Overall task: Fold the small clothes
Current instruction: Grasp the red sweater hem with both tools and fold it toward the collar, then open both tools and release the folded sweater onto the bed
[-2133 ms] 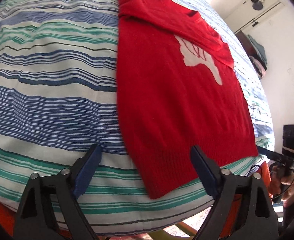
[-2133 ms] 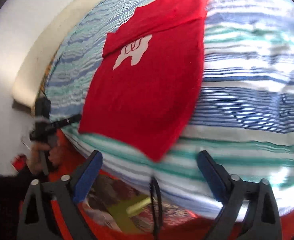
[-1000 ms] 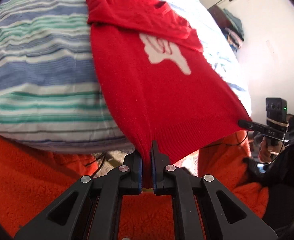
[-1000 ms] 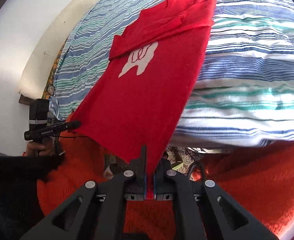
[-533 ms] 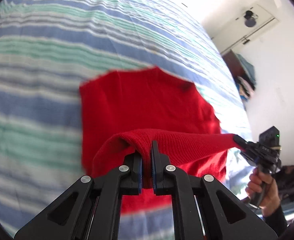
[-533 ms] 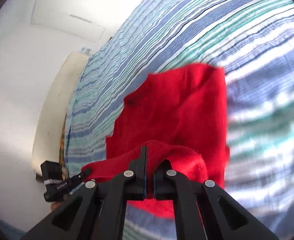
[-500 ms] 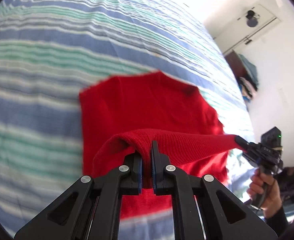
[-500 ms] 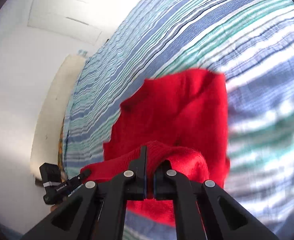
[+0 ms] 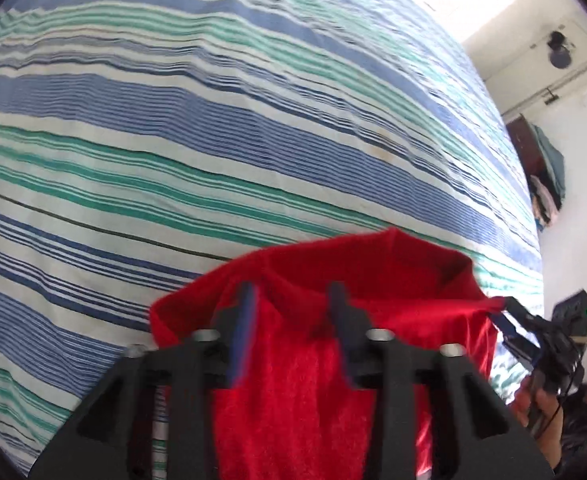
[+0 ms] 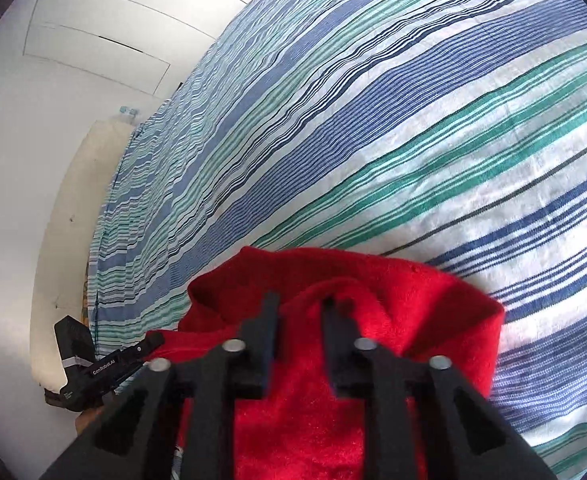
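A red sweater (image 9: 333,380) lies doubled over on the bed (image 9: 213,140), its lower half brought up on top of its upper half, so that a soft rounded fold edge faces away toward the far stretch of striped sheet. The knit is plain red on the side that shows. The bedcover under it is white with blue, navy and green stripes, and it runs bare and flat well beyond the garment.

The left gripper (image 9: 291,300) sits low over the near left part of the sweater, pointing steeply down. Its jaws are opening: the two blue-padded fingers (image 9: 245,320) stand apart with red knit lying between them, and the pads are no longer pressing on it.

The right gripper (image 10: 299,308) is over the near right part of the same garment. Its jaws are opening too, with a raised ridge of the fold between the black fingers (image 10: 267,320), and the cloth looks loose there rather than pinched.

From the left wrist view the right gripper shows at the sweater's right corner, with the person's hand (image 9: 545,404) around its handle. From the right wrist view the left gripper shows at the left corner, near the bed's edge. Past that edge stands a cream headboard or cushion (image 10: 65,240) against a white wall.
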`<state>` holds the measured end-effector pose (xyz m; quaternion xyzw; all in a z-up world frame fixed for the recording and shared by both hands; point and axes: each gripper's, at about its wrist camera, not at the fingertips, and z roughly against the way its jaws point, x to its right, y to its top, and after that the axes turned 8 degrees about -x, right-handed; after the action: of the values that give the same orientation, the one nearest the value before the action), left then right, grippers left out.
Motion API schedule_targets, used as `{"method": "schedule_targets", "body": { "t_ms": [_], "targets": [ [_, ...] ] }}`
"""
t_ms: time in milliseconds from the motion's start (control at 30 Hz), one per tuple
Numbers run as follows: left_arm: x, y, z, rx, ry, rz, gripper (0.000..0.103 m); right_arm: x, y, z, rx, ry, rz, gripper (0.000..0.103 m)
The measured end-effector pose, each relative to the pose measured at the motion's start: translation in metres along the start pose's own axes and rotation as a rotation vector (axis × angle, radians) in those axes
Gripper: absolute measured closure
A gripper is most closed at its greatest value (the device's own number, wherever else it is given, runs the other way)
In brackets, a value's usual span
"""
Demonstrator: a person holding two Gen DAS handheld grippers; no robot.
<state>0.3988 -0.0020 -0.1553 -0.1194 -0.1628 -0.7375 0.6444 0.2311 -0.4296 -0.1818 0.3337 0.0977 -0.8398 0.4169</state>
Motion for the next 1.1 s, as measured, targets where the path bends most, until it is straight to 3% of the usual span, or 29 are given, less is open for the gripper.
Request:
{"method": "schedule_targets", "body": {
  "t_ms": [33, 67, 233, 333, 433, 467, 533, 567, 600, 667, 733, 833, 967, 1000, 1100],
  "targets": [
    [-0.001, 0.004, 0.002, 0.014, 0.012, 0.010, 0.029, -0.001, 0.003, 0.000, 0.008, 0.010, -0.011, 0.043],
    [-0.004, 0.004, 0.008, 0.046, 0.015, 0.014, 0.027, -0.003, 0.006, 0.001, 0.027, 0.022, -0.013, 0.041],
    [-0.017, -0.017, 0.036, 0.123, -0.024, 0.001, 0.026, -0.006, 0.004, 0.022, 0.060, 0.053, 0.054, 0.041],
    [-0.009, -0.059, 0.051, 0.163, -0.070, -0.123, 0.026, -0.006, -0.018, 0.035, 0.010, 0.056, 0.138, 0.041],
    [0.005, -0.104, 0.045, 0.144, -0.146, -0.262, 0.020, -0.020, -0.055, 0.039, -0.068, 0.084, 0.258, 0.044],
    [0.007, -0.119, 0.034, 0.121, -0.129, -0.295, 0.014, -0.025, -0.068, 0.038, -0.090, 0.062, 0.299, 0.045],
    [0.010, -0.137, 0.003, 0.046, -0.039, -0.337, 0.017, -0.031, -0.093, 0.031, -0.108, -0.076, 0.370, 0.047],
    [0.008, -0.143, -0.010, 0.004, 0.014, -0.331, 0.029, -0.025, -0.102, 0.028, -0.113, -0.123, 0.371, 0.047],
    [0.005, -0.147, -0.014, -0.014, 0.032, -0.312, 0.032, -0.015, -0.109, 0.027, -0.116, -0.182, 0.349, 0.047],
    [-0.003, -0.156, 0.000, 0.026, -0.052, -0.259, 0.030, -0.004, -0.120, 0.037, -0.081, -0.212, 0.334, 0.047],
    [-0.011, -0.163, 0.020, 0.095, -0.135, -0.212, 0.016, -0.004, -0.129, 0.051, -0.040, -0.181, 0.367, 0.047],
    [-0.019, -0.167, 0.033, 0.137, -0.144, -0.183, 0.016, -0.008, -0.131, 0.049, -0.077, -0.201, 0.413, 0.047],
    [-0.038, -0.181, 0.036, 0.120, -0.117, -0.136, 0.016, 0.005, -0.124, 0.036, -0.140, -0.219, 0.352, 0.047],
    [-0.042, -0.186, 0.035, 0.117, -0.108, -0.130, 0.016, 0.008, -0.124, 0.036, -0.151, -0.219, 0.339, 0.052],
    [-0.052, -0.199, 0.034, 0.100, -0.070, -0.131, 0.016, 0.011, -0.129, 0.036, -0.162, -0.243, 0.341, 0.099]
  ]
}}
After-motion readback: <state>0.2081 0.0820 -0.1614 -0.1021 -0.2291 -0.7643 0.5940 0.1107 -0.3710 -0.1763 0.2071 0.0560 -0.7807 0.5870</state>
